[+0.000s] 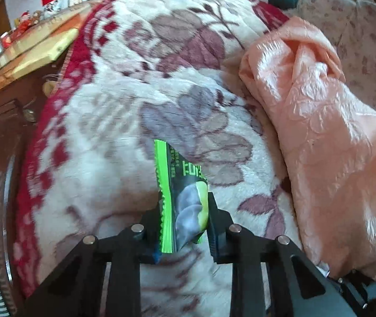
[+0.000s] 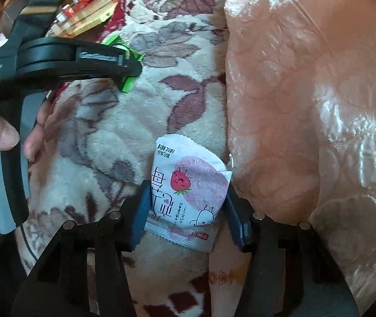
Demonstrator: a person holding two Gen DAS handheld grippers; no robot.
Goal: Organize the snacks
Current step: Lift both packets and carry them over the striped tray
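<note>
A floral fleece blanket [image 1: 124, 111] covers the bed, with a bundled peach quilt [image 1: 328, 137] along its right side and a cluttered wooden table [image 1: 5, 89] beyond the far edge. The left gripper [image 1: 185, 219] pinches a green packet [image 1: 184, 198] edge-on, clear of the blanket; its jaws are nearly together on the wrapper. The right gripper [image 2: 186, 206] is clamped on a white strawberry packet [image 2: 188, 185] lying just beside the quilt — both pads appear to touch its sides. The pick-up step looks in hand, one snack per tool. Next, each packet needs lifting and carrying to a gathering spot — none shows here — without the slick wrappers slipping.
</note>
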